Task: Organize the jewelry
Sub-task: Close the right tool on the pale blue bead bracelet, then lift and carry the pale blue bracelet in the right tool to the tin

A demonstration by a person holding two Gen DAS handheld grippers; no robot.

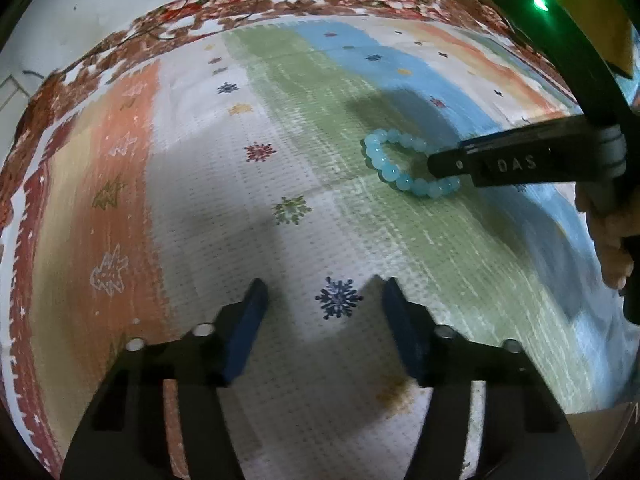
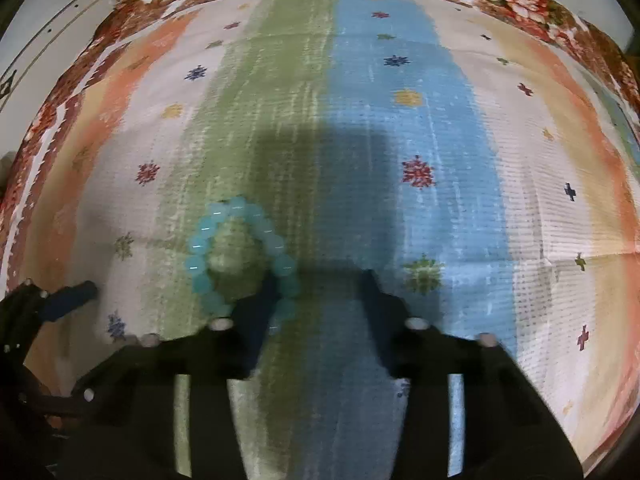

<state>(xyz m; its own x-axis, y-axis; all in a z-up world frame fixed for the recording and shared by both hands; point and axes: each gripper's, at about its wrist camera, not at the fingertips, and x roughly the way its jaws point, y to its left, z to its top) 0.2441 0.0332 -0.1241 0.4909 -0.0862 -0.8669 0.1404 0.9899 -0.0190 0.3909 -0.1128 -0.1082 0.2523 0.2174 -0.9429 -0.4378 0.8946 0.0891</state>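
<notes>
Bracelet (image 1: 400,164) of pale blue beads lies flat on the striped cloth (image 1: 280,400), on the green band beside the blue one. Right gripper (image 2: 320,292) is down at it: jaws part-open, left finger over the near-right arc of the ring, right finger outside it on bare cloth; view is blurred, so I cannot tell whether a pad touches beads. Nothing gripped. Left gripper (image 1: 324,300) hangs half-open over bare cloth, well apart from the bracelet, empty. Step in hand, as judged: pinch one strand of beads. Seat one finger inside the loop, close squarely across the beads so they do not roll out.
</notes>
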